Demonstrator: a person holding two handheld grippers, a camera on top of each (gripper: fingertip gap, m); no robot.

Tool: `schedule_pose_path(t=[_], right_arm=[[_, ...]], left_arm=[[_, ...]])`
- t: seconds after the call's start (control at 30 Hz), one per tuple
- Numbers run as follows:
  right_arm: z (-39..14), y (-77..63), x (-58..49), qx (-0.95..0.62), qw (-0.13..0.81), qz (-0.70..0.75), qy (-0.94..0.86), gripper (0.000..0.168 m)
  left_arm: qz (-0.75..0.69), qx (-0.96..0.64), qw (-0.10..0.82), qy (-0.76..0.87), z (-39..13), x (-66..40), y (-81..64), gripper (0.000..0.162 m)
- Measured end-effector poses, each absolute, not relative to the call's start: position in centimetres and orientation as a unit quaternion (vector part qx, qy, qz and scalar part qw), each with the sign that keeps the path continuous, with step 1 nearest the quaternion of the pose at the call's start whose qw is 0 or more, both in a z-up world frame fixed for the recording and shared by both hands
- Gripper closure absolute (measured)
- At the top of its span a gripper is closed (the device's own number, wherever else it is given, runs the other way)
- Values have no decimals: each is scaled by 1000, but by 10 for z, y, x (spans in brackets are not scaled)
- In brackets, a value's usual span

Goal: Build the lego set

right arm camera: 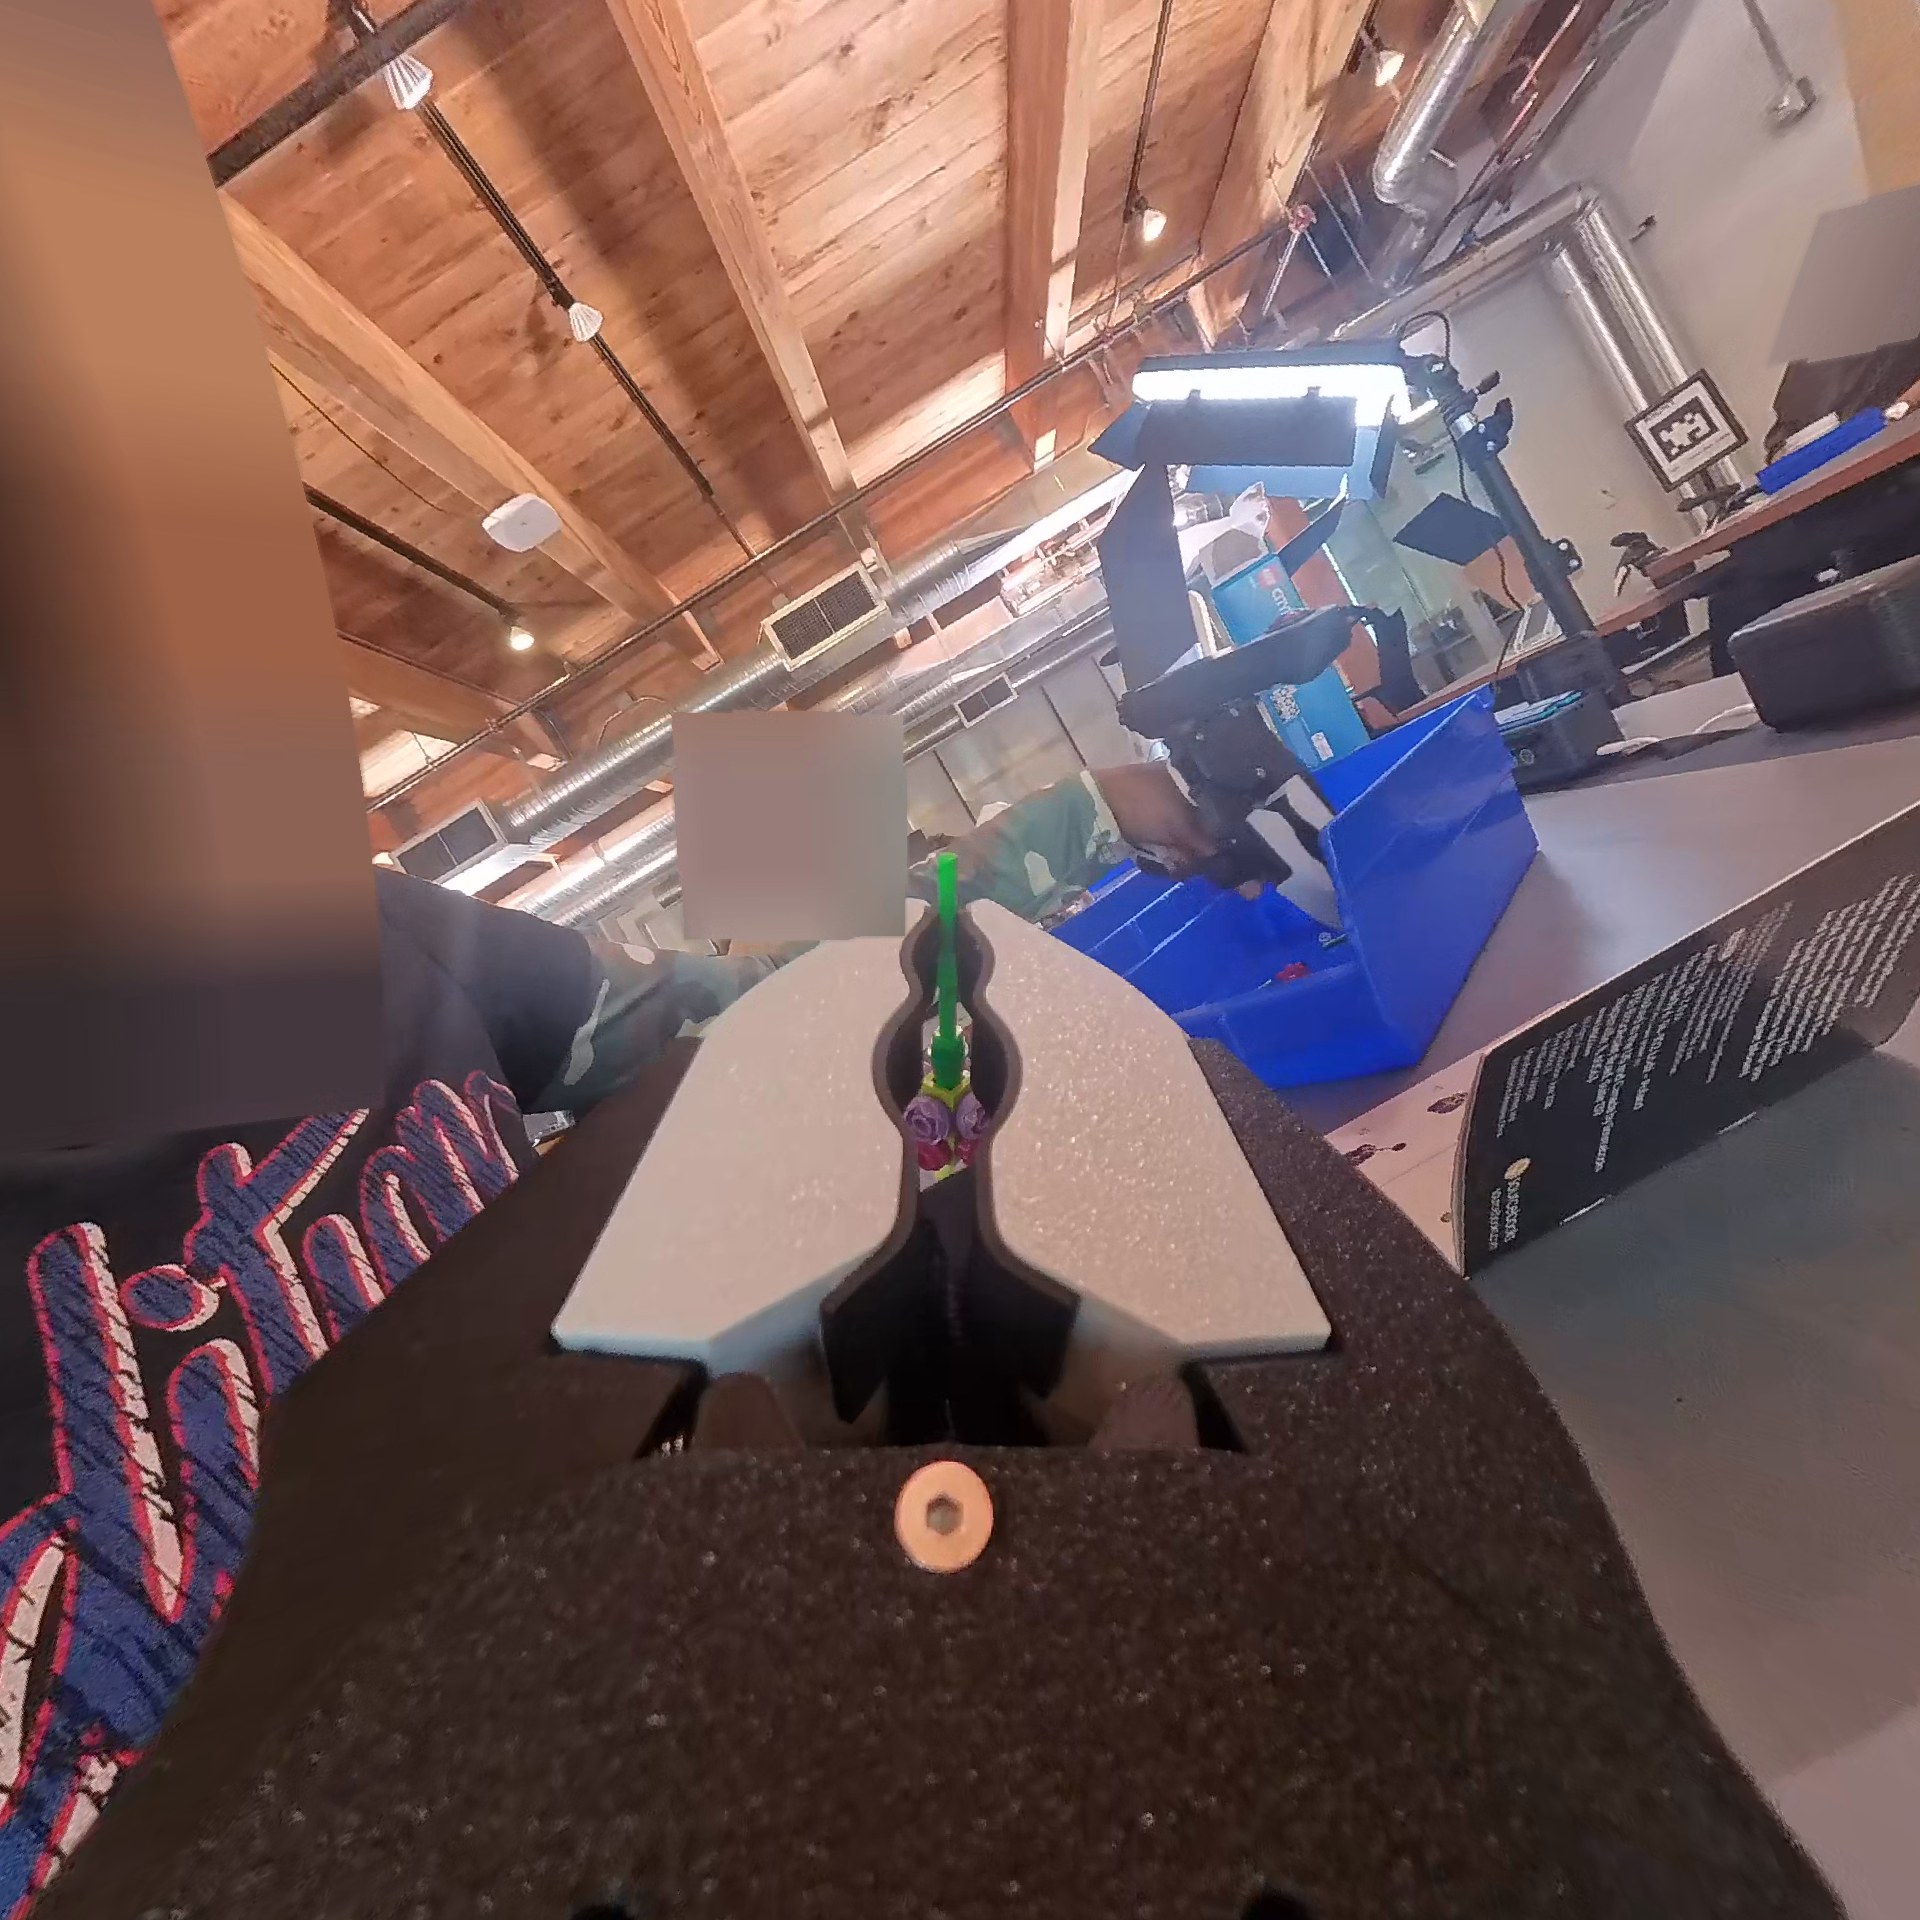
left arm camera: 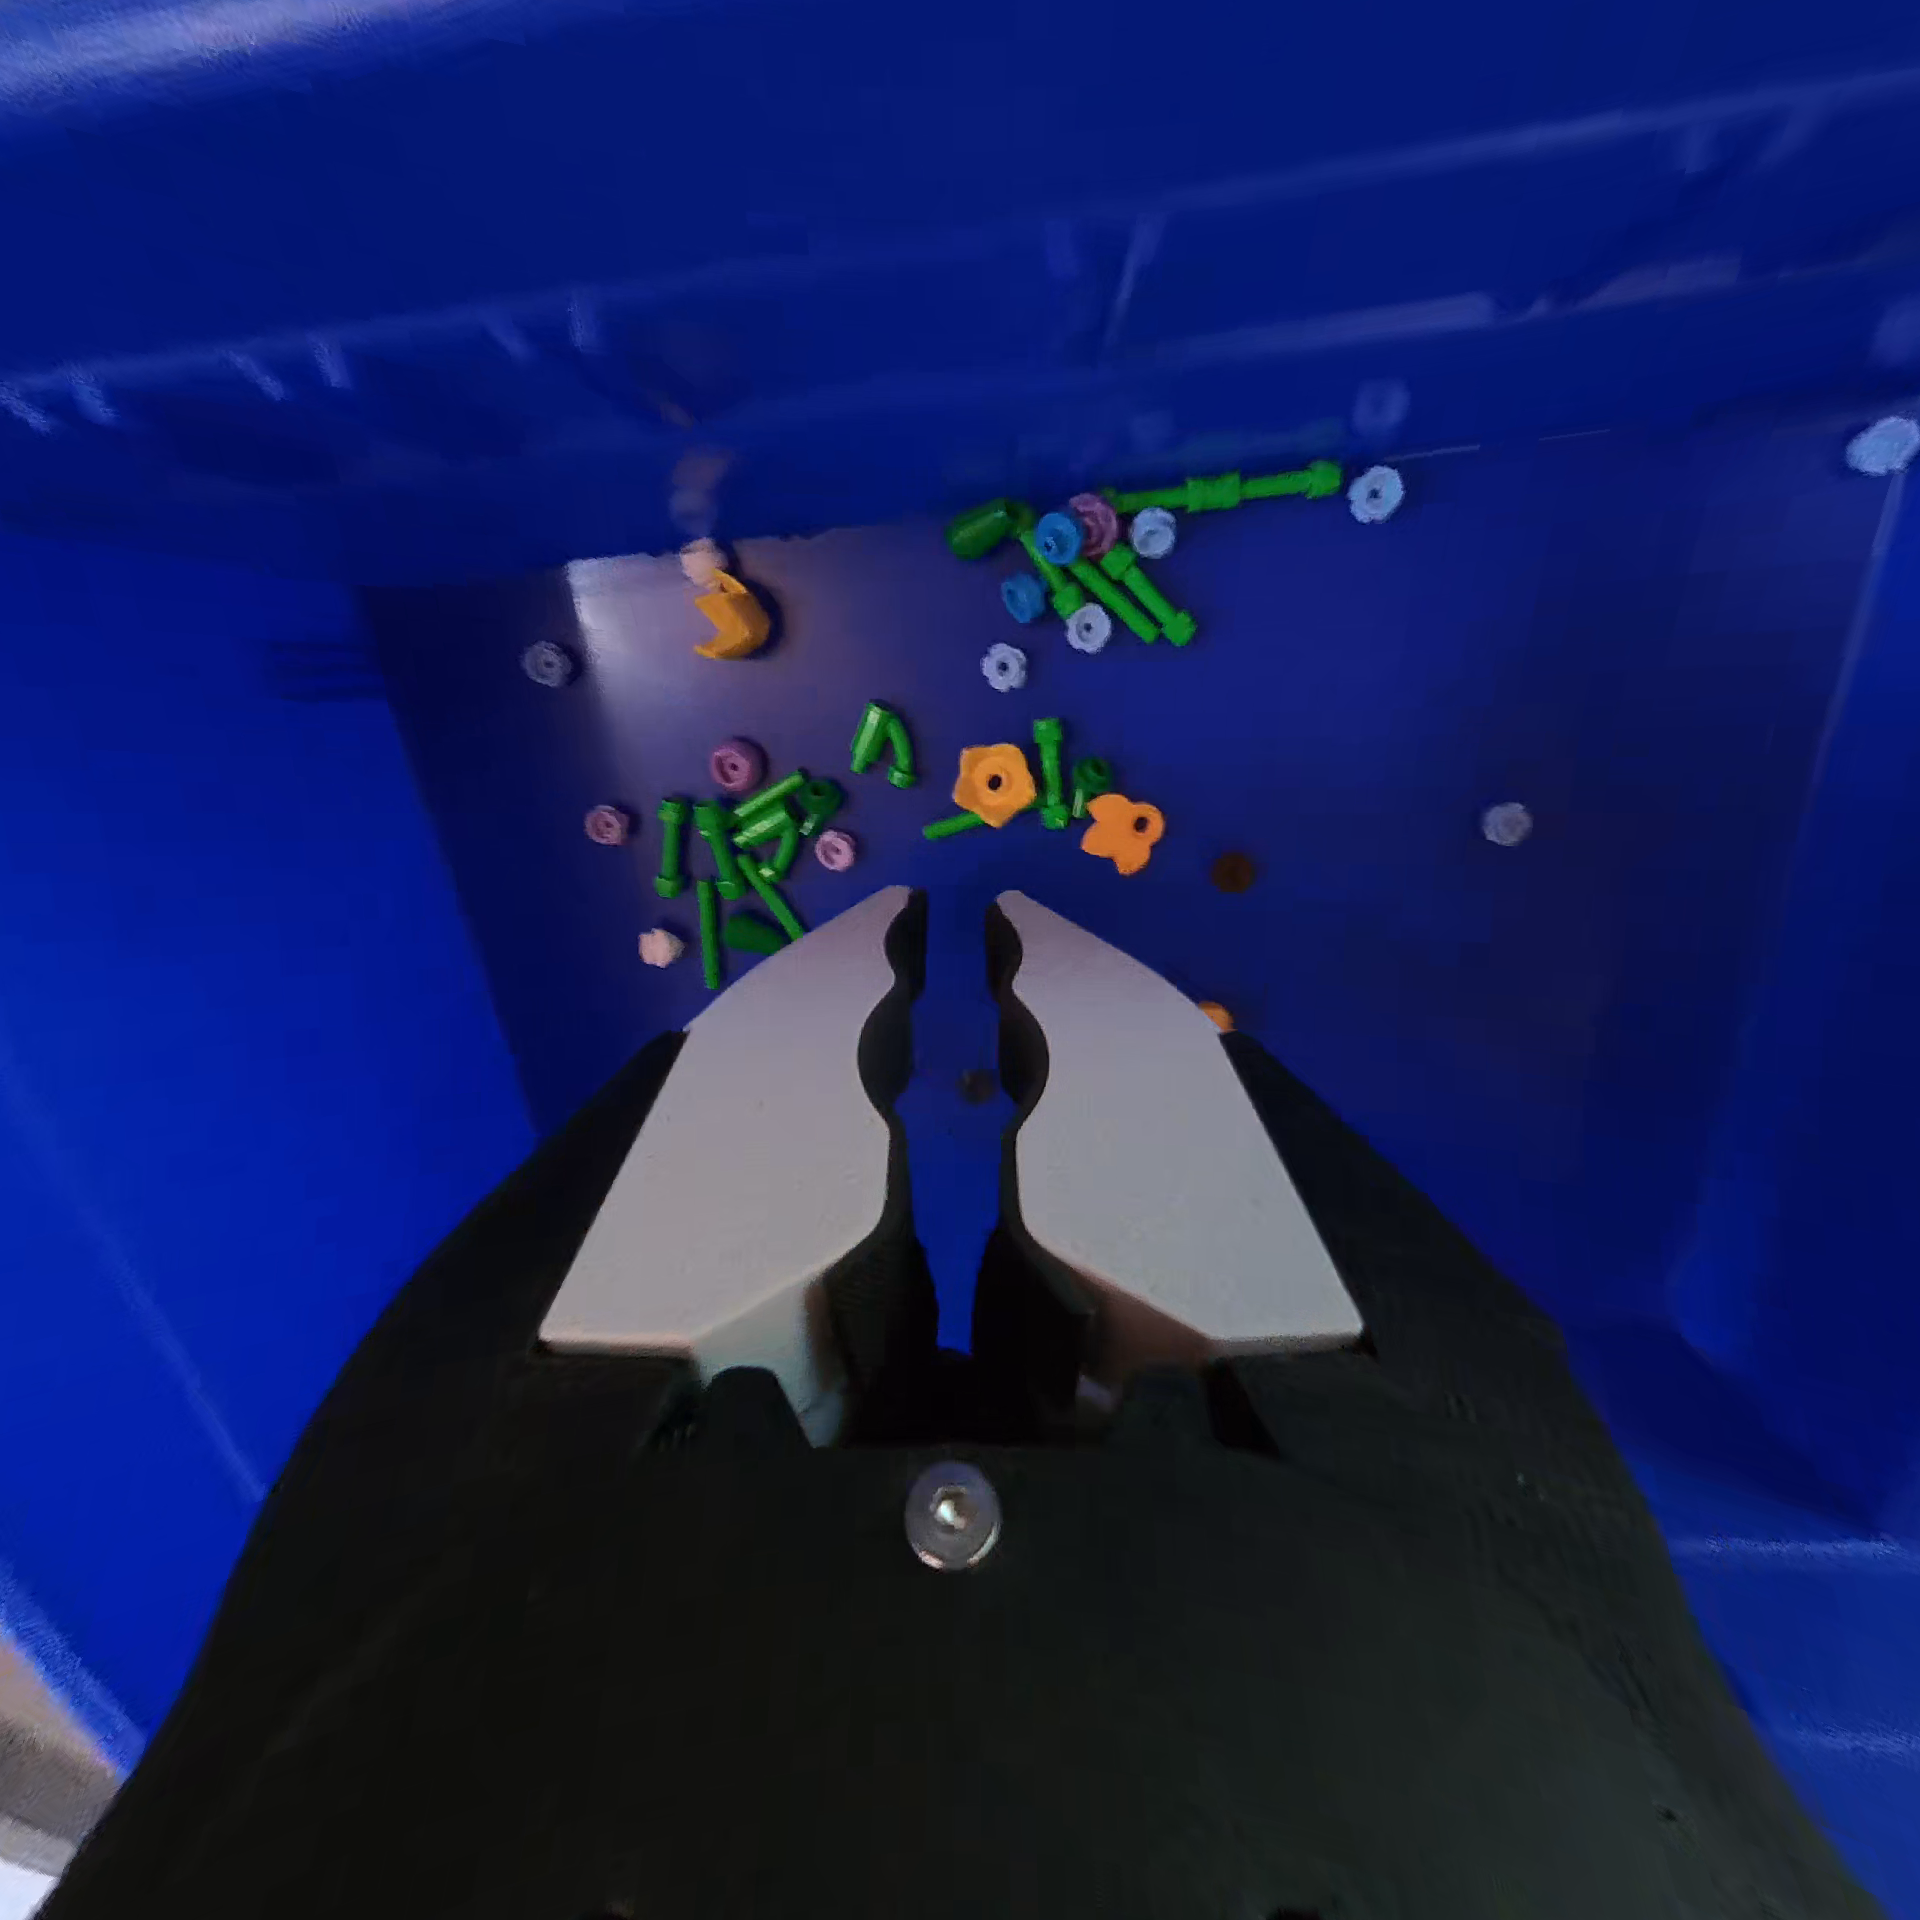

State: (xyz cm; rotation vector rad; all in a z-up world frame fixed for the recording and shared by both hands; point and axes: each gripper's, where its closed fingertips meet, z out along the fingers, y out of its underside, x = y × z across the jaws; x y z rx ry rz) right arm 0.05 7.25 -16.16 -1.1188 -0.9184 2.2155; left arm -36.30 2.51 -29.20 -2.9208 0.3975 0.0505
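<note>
My left gripper [left arm camera: 954, 906] is inside a blue bin [left arm camera: 260, 935], hovering above its floor, jaws slightly apart and empty. Loose Lego pieces lie ahead of it: an orange flower [left arm camera: 992, 784], a second orange flower [left arm camera: 1124, 831], green stems [left arm camera: 727, 831], purple round studs [left arm camera: 736, 766] and pale blue studs [left arm camera: 1004, 666]. My right gripper [right arm camera: 943, 914] is tilted upward and shut on a green stem [right arm camera: 947, 971] with small purple flowers [right arm camera: 943, 1122] at its lower end. The left gripper [right arm camera: 1226, 831] also shows in the right wrist view, reaching into the bin [right arm camera: 1434, 894].
More green stems and blue studs [left arm camera: 1101, 566] lie at the bin's far wall, with a yellow curved piece [left arm camera: 732, 623]. In the right wrist view a black printed box [right arm camera: 1683, 1049] stands on the grey table [right arm camera: 1714, 1455], and a person's dark sleeve [right arm camera: 260, 1247] is at left. The grippers' ends are close to 40 centimetres from one another.
</note>
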Motion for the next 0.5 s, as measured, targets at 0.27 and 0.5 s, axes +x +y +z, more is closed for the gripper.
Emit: schedule_pose_path(t=[0.27,0.5], right_arm=[[-162,73,0,-412,242,813,-334,165],[-162,74,0,-414,239,813,-332,166]], left_arm=[[111,-962,119,219,-281,-406,40,134],[137,-934,127,304,-286,-416,54,141]])
